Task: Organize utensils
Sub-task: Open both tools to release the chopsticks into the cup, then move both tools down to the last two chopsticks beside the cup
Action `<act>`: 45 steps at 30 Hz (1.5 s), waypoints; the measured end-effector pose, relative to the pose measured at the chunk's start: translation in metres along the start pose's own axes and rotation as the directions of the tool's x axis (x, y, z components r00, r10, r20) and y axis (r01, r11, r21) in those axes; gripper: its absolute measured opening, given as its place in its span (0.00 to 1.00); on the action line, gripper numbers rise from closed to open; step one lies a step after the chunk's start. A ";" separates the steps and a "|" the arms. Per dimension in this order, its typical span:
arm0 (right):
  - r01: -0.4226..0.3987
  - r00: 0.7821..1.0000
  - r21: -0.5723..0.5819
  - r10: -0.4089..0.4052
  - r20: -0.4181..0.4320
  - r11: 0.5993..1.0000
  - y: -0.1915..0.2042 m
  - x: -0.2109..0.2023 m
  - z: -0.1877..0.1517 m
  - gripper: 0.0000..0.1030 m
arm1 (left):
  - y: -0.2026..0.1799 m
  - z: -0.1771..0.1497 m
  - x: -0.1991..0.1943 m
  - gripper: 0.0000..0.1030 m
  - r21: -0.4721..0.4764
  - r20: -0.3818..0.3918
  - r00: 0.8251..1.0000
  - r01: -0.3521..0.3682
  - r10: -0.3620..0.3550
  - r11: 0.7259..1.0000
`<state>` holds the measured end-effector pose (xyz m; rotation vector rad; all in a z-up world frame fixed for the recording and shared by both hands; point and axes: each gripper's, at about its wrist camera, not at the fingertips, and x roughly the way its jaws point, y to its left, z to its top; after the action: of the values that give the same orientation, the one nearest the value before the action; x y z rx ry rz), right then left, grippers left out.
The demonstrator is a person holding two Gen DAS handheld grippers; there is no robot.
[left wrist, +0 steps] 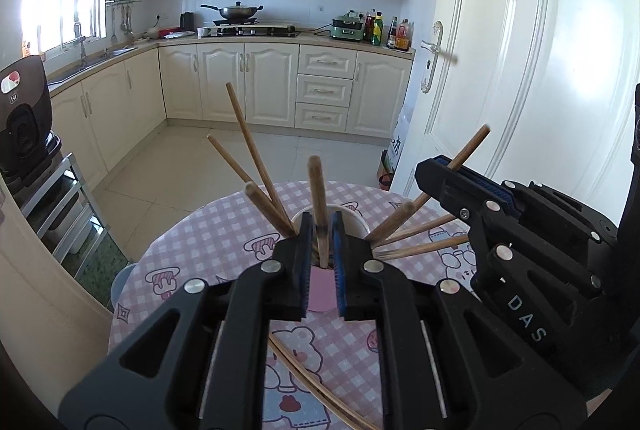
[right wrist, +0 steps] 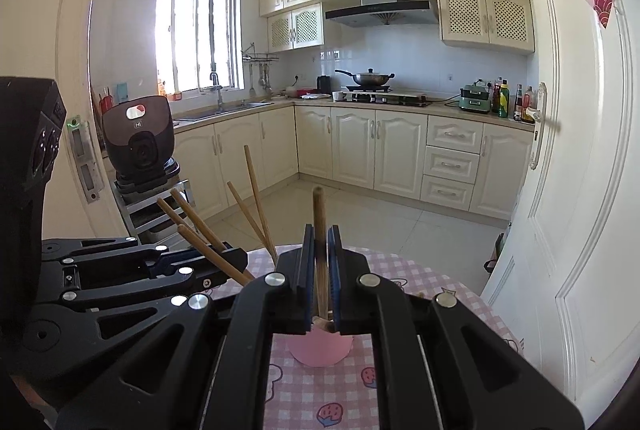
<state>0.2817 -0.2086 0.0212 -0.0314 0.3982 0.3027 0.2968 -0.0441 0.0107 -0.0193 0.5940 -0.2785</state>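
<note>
A pink cup (left wrist: 320, 288) with a white rim stands on the round table (left wrist: 200, 242) and holds several wooden chopsticks (left wrist: 256, 166) that fan outward. My left gripper (left wrist: 322, 230) is shut on one upright chopstick (left wrist: 318, 198) over the cup. My right gripper (right wrist: 319, 250) is shut on another upright chopstick (right wrist: 319, 230) above the pink cup (right wrist: 320, 348). The right gripper shows in the left wrist view (left wrist: 452, 170) at the right, and the left gripper shows in the right wrist view (right wrist: 224, 258) at the left. One loose chopstick (left wrist: 316, 382) lies on the table near me.
The table has a pink checked cloth (right wrist: 320, 402). A white door (left wrist: 520, 70) stands close on the right. A dark rice cooker (left wrist: 24, 122) sits on a metal rack (left wrist: 60, 206) at the left. Kitchen cabinets (left wrist: 280, 86) and tiled floor lie beyond.
</note>
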 end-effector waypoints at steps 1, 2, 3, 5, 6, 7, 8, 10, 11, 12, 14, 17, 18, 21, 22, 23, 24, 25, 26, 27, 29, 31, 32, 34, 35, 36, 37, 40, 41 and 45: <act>-0.002 1.000 0.000 0.002 -0.002 1.000 0.000 -0.001 0.000 0.05 | 0.001 -0.001 -0.001 0.19 0.001 -0.001 1.000 -0.003 0.003 1.000; -0.004 1.000 -0.003 0.004 -0.002 1.000 0.001 -0.002 0.000 0.05 | 0.001 -0.001 -0.003 0.22 0.002 -0.002 1.000 0.000 0.000 1.000; -0.004 1.000 -0.007 0.004 -0.003 1.000 0.002 -0.003 0.000 0.05 | 0.001 -0.002 -0.005 0.25 -0.001 -0.005 1.000 0.005 -0.005 1.000; -0.005 1.000 -0.018 0.005 -0.006 1.000 0.004 -0.006 -0.001 0.06 | 0.000 -0.003 -0.008 0.34 0.000 -0.001 1.000 0.006 -0.006 1.000; 0.000 1.000 -0.020 0.000 -0.008 1.000 0.005 -0.008 -0.001 0.06 | -0.001 -0.004 -0.011 0.41 0.002 0.009 1.000 -0.008 0.008 1.000; 0.000 1.000 -0.019 -0.001 -0.008 1.000 0.005 -0.010 -0.002 0.06 | 0.000 -0.004 -0.014 0.44 0.001 0.020 1.000 -0.019 0.018 1.000; 0.000 1.000 -0.020 0.000 -0.005 1.000 0.005 -0.013 -0.003 0.06 | 0.000 -0.004 -0.016 0.50 -0.003 0.025 1.000 -0.013 0.013 1.000; 0.004 1.000 -0.025 -0.004 -0.003 1.000 0.005 -0.017 -0.003 0.07 | 0.002 -0.004 -0.020 0.52 -0.021 0.025 1.000 0.009 -0.008 1.000; 0.004 1.000 -0.026 -0.004 -0.002 1.000 0.005 -0.019 -0.004 0.08 | 0.003 -0.005 -0.023 0.53 -0.024 0.026 1.000 0.013 -0.012 1.000; 0.005 1.000 -0.029 -0.005 -0.002 1.000 0.006 -0.021 -0.005 0.08 | 0.002 -0.005 -0.026 0.54 -0.019 0.028 1.000 0.010 -0.009 1.000; 0.007 1.000 -0.037 -0.007 0.000 0.999 0.007 -0.027 -0.007 0.09 | 0.001 -0.007 -0.031 0.56 -0.011 0.037 0.999 -0.007 0.007 1.000; 0.012 1.000 -0.052 -0.012 -0.001 0.999 0.011 -0.033 -0.011 0.10 | 0.002 -0.012 -0.036 0.59 -0.011 0.040 0.999 -0.013 0.013 1.000; 0.015 1.000 -0.057 -0.014 0.003 0.998 0.012 -0.036 -0.012 0.10 | 0.002 -0.014 -0.038 0.59 -0.012 0.037 0.999 -0.017 0.017 1.000; 0.009 1.000 -0.061 -0.009 0.001 0.998 0.016 -0.044 -0.015 0.13 | 0.004 -0.019 -0.043 0.61 -0.014 0.036 0.999 -0.024 0.025 1.000; 0.009 1.000 -0.065 -0.009 0.003 0.998 0.018 -0.045 -0.016 0.13 | 0.005 -0.021 -0.045 0.61 -0.018 0.040 0.999 -0.033 0.034 0.999; 0.007 1.000 -0.069 -0.007 0.003 0.998 0.020 -0.047 -0.017 0.14 | 0.005 -0.023 -0.046 0.62 -0.017 0.044 0.998 -0.043 0.044 0.999; 0.005 1.000 -0.069 -0.005 0.003 0.998 0.020 -0.049 -0.018 0.14 | 0.005 -0.025 -0.049 0.62 -0.013 0.051 0.997 -0.052 0.053 0.999; 0.001 1.000 -0.069 -0.001 0.004 0.998 0.021 -0.052 -0.019 0.15 | 0.005 -0.027 -0.052 0.63 -0.011 0.062 0.996 -0.065 0.065 0.998; -0.001 1.000 -0.069 0.001 0.006 0.998 0.023 -0.054 -0.020 0.16 | 0.004 -0.029 -0.054 0.64 -0.007 0.072 0.994 -0.078 0.079 0.997; -0.003 1.000 -0.069 0.004 0.008 0.998 0.024 -0.057 -0.022 0.17 | 0.004 -0.032 -0.058 0.65 -0.002 0.085 0.992 -0.090 0.090 0.996; -0.008 1.000 -0.068 0.009 0.009 0.998 0.026 -0.061 -0.026 0.20 | 0.003 -0.036 -0.064 0.68 0.005 0.106 0.989 -0.104 0.103 0.995; -0.008 1.000 -0.067 0.009 0.015 0.998 0.026 -0.064 -0.030 0.22 | 0.003 -0.040 -0.070 0.71 0.005 0.127 0.985 -0.121 0.119 0.993; -0.008 1.000 -0.066 0.009 0.015 0.998 0.027 -0.065 -0.031 0.23 | 0.004 -0.043 -0.072 0.71 0.002 0.138 0.982 -0.130 0.129 0.991; -0.013 1.000 -0.064 0.013 0.010 0.998 0.028 -0.066 -0.035 0.26 | 0.005 -0.047 -0.075 0.73 -0.005 0.150 0.978 -0.144 0.143 0.990; -0.013 1.000 -0.065 0.014 0.009 0.998 0.029 -0.066 -0.037 0.28 | 0.006 -0.050 -0.077 0.74 -0.007 0.153 0.977 -0.147 0.146 0.989; -0.014 1.000 -0.066 0.015 0.006 0.998 0.030 -0.066 -0.039 0.28 | 0.007 -0.052 -0.077 0.75 -0.012 0.156 0.976 -0.149 0.149 0.989; -0.016 1.000 -0.064 0.016 0.002 0.998 0.031 -0.065 -0.040 0.29 | 0.008 -0.055 -0.077 0.75 -0.013 0.155 0.976 -0.152 0.152 0.988; -0.024 1.000 -0.054 0.024 -0.010 0.998 0.033 -0.061 -0.046 0.31 | 0.010 -0.060 -0.076 0.76 -0.014 0.155 0.975 -0.158 0.158 0.987; -0.025 1.000 -0.054 0.024 -0.012 0.998 0.034 -0.060 -0.047 0.31 | 0.011 -0.062 -0.075 0.76 -0.011 0.152 0.976 -0.158 0.158 0.987; -0.037 0.999 -0.053 0.035 -0.031 0.998 0.037 -0.055 -0.055 0.32 | 0.015 -0.068 -0.072 0.76 -0.012 0.150 0.975 -0.166 0.166 0.986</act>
<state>0.2019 -0.1940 -0.0076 -0.0814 0.4203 0.3489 0.2057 -0.0059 -0.0081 0.0098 0.4426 -0.1130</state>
